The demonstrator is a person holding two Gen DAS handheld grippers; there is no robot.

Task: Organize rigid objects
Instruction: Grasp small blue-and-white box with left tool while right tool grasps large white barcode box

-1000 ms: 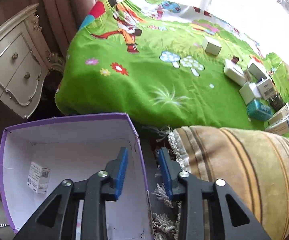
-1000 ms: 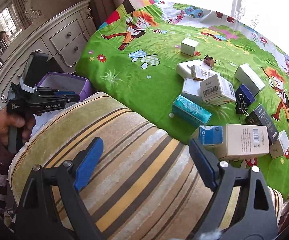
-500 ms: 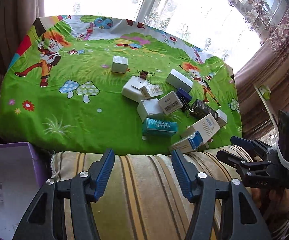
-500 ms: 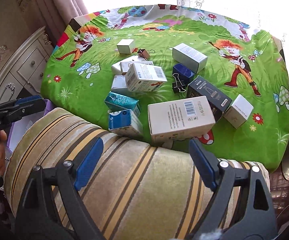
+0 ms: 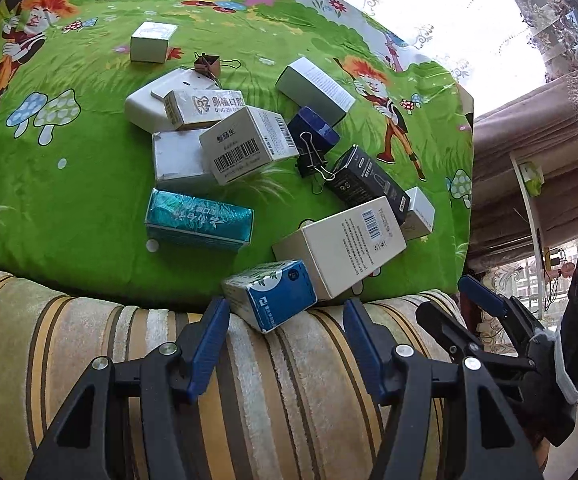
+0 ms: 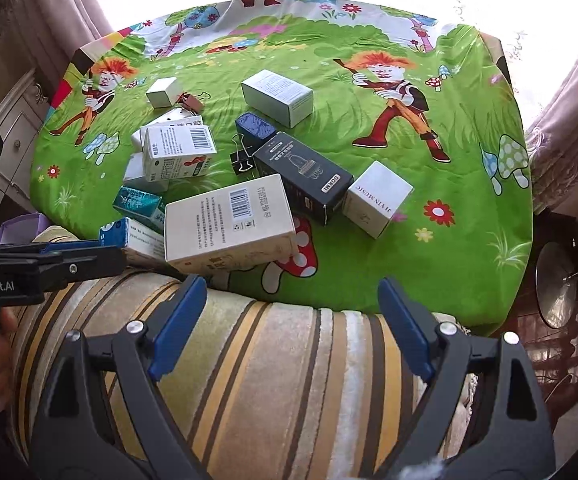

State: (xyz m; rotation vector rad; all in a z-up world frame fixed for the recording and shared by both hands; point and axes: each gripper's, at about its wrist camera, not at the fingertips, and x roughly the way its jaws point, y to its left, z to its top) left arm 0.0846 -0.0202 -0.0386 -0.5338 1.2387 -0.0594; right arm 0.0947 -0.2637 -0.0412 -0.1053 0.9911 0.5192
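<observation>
Several small boxes lie heaped on a green cartoon cloth (image 5: 69, 184). A blue-and-white box (image 5: 273, 296) lies at the near edge, just beyond my left gripper (image 5: 285, 344), which is open and empty. Behind it lie a large white barcode box (image 5: 341, 248), a teal box (image 5: 199, 220) and a black box (image 5: 369, 184). My right gripper (image 6: 291, 328) is open and empty over the striped cushion (image 6: 269, 380), short of the large white box (image 6: 229, 224). The black box (image 6: 305, 176) and a white "JIYIN MUSIC" box (image 6: 377, 200) lie beyond it.
Black binder clips (image 5: 313, 156) and a brown one (image 5: 209, 64) lie among the boxes. A purple box corner (image 6: 21, 228) shows at the left, by a white dresser (image 6: 13, 128). Curtains and a bright window stand behind. A dark stand (image 6: 557, 292) is at the right.
My left gripper has swung right from the purple box to the heap of boxes and moved in close to the blue-and-white box. My right gripper has turned to face the table's middle.
</observation>
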